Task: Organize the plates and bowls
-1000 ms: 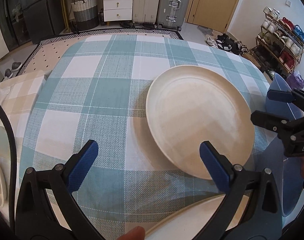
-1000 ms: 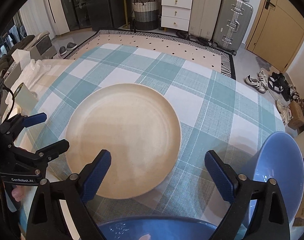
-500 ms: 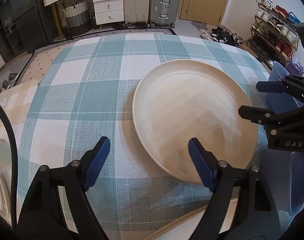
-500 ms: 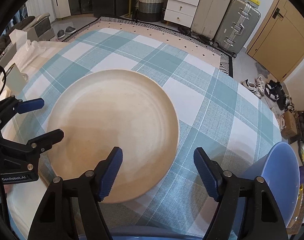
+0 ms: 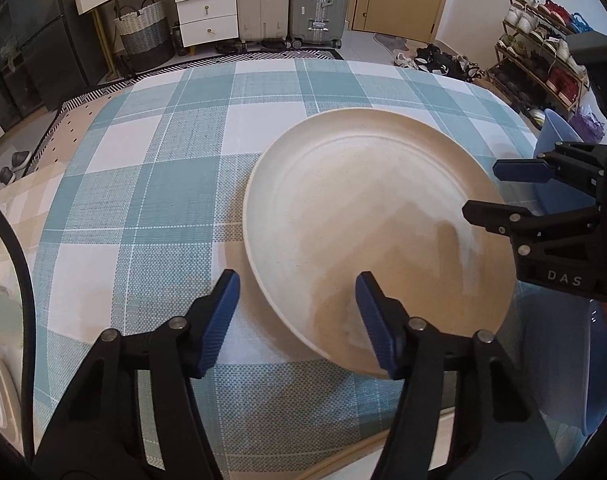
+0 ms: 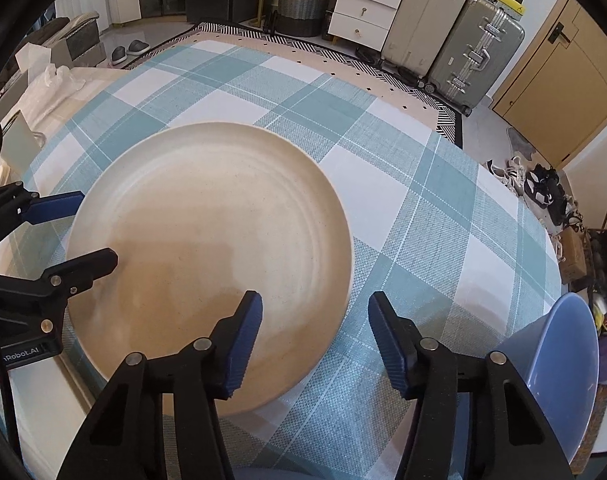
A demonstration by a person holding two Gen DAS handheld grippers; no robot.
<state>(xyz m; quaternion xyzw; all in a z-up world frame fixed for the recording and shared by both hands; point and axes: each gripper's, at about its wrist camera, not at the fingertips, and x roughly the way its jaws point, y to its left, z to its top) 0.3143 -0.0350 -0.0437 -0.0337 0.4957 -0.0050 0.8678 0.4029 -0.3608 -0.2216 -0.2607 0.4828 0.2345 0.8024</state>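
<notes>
Left wrist view: the left claw (image 5: 297, 312) points steeply down at a table (image 5: 151, 168) covered in a teal and white checked cloth. Its jaws are half open and closing, and the near left rim of a large cream plate (image 5: 367, 216) sits between the two blue pads, which do not yet press on it. The plate lies flat on the table, just ahead and to the right of this claw.

In the right wrist view, the right claw (image 6: 315, 332) straddles the plate's near right rim. Its jaws are also half open and closing, with the rim between the pads but not yet gripped. A blue bowl (image 6: 559, 364) stands just to the right of this claw. Each claw shows at the edge of the other's view, on opposite sides of the plate.

The plate looks rigid, smooth and matte, probably ceramic or melamine, so it may be fairly heavy, somewhat slippery and breakable if dropped. The raised rim is the sensible place to take hold, one claw on each side, pinching firmly and lifting level so the plate does not tip or slide out.
</notes>
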